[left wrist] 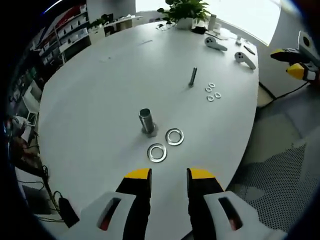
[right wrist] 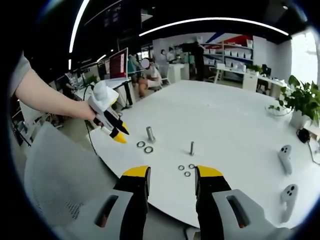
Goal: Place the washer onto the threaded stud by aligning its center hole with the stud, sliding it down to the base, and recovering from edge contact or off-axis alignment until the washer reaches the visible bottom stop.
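Note:
In the left gripper view, a thick threaded stud [left wrist: 146, 121] stands upright on the white table [left wrist: 100, 100], with two large washers [left wrist: 157, 152] [left wrist: 174, 136] lying flat just in front of it. A thinner stud [left wrist: 193, 76] stands farther off beside three small washers [left wrist: 212, 92]. My left gripper [left wrist: 169, 176] hovers open and empty at the table's near edge, short of the large washers. In the right gripper view my right gripper [right wrist: 172, 176] is open and empty off the table edge. There the thick stud [right wrist: 150, 134], large washers [right wrist: 145, 146], thin stud [right wrist: 191, 148], small washers [right wrist: 186, 170] and left gripper [right wrist: 118, 131] show.
A potted plant [left wrist: 185, 11] and two white controllers [left wrist: 216, 44] [left wrist: 245, 59] lie at the table's far end. Shelving [left wrist: 65, 30] stands on the left. A person's arm [right wrist: 47, 97] holds the left gripper; other people sit at desks [right wrist: 150, 75] behind.

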